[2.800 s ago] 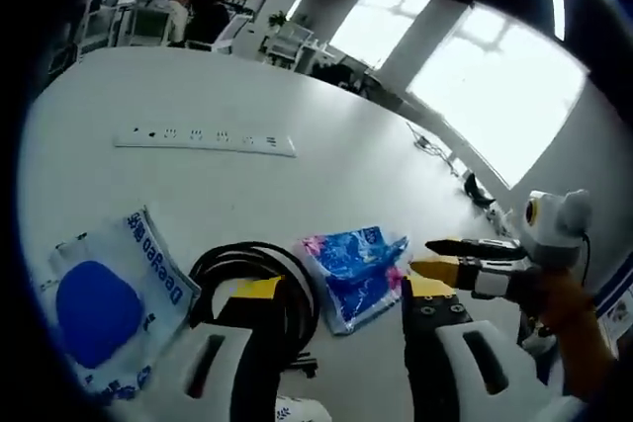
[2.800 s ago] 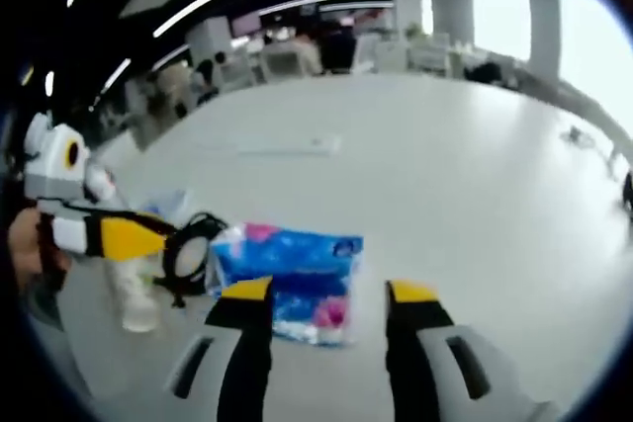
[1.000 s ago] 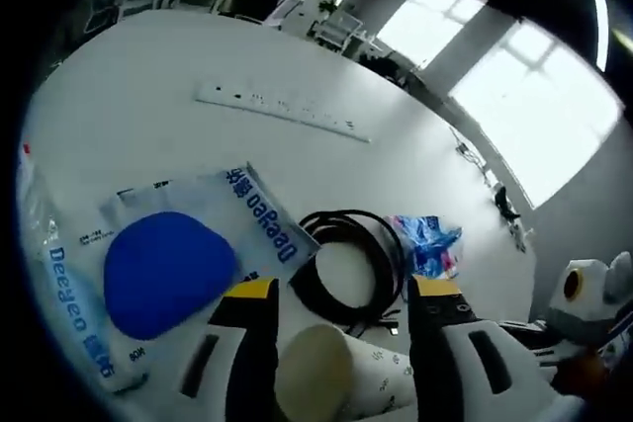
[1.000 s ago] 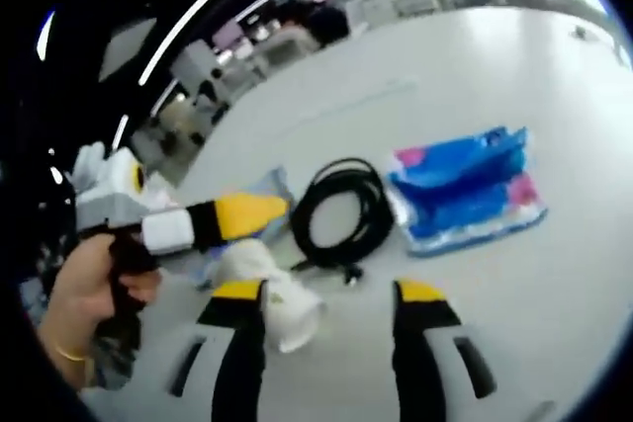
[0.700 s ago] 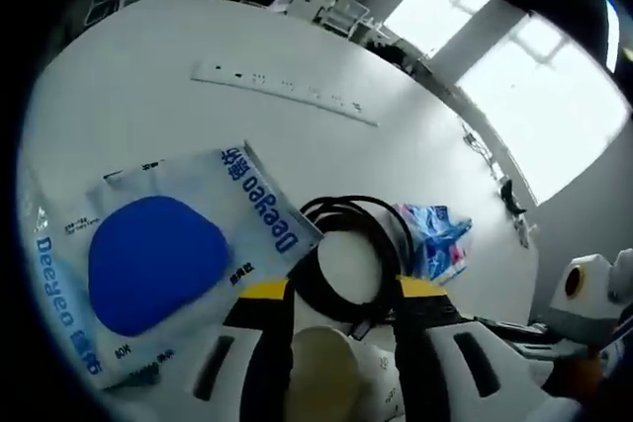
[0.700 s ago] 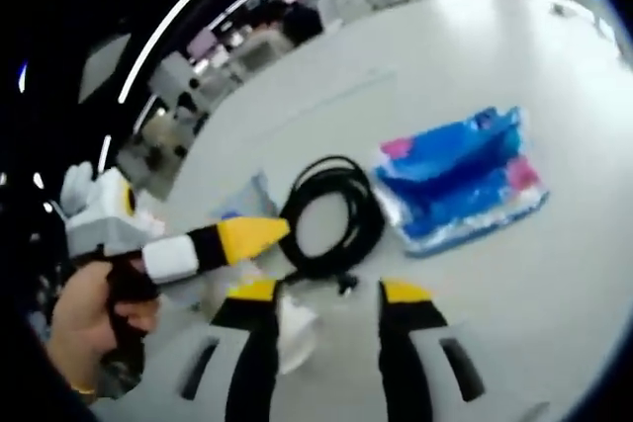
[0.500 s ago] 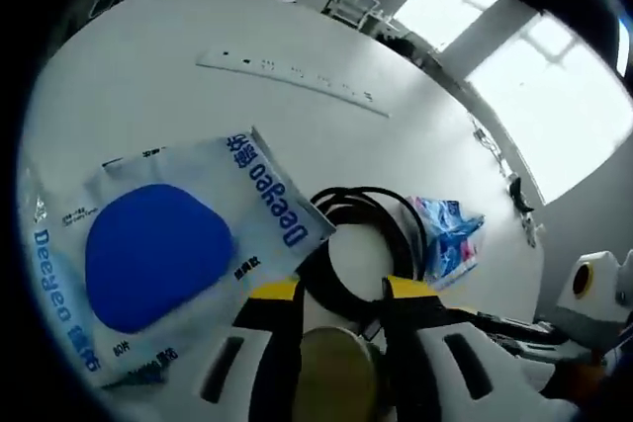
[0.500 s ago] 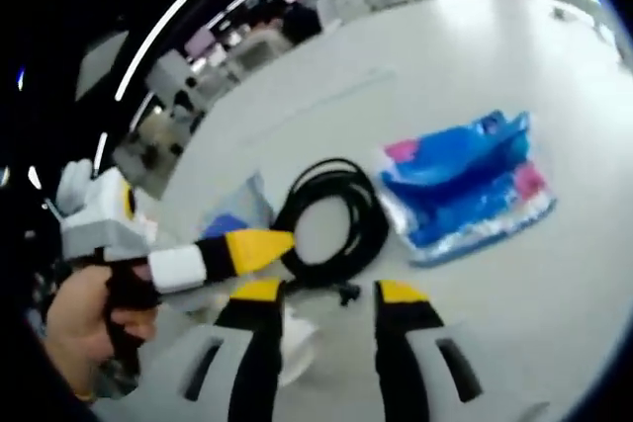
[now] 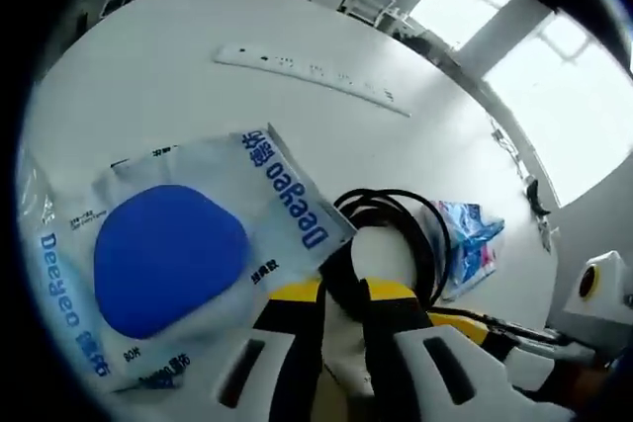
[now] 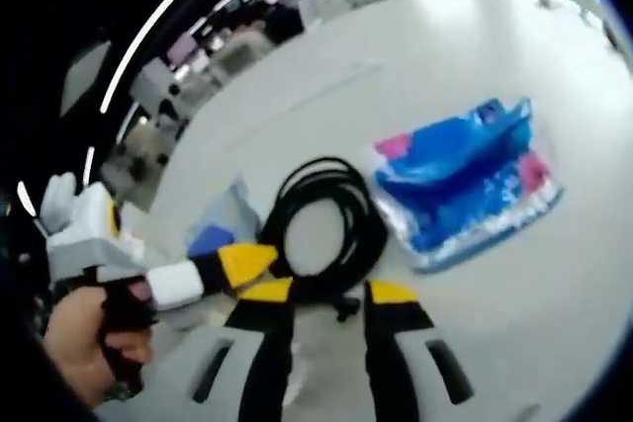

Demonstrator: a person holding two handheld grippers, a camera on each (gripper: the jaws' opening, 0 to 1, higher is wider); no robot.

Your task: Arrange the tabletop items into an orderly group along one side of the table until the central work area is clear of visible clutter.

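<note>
In the left gripper view my left gripper is shut on a pale paper cup, which sits squeezed between its yellow-tipped jaws. Just beyond lies a coiled black cable, with a blue-and-white "Deegeo" packet to its left and a blue tissue pack to its right. My right gripper comes in low from the right. In the right gripper view the right gripper stands open with a narrow gap, close to the cable. The left gripper reaches in from the left, held by a hand.
A long white power strip lies farther back on the white table. The tissue pack lies right of the cable, and a corner of the packet shows to its left. Desks and chairs stand beyond the table's far edge.
My left jaws have closed in on the paper cup. My right jaws have narrowed and moved nearer the cable. Both cameras have shifted.
</note>
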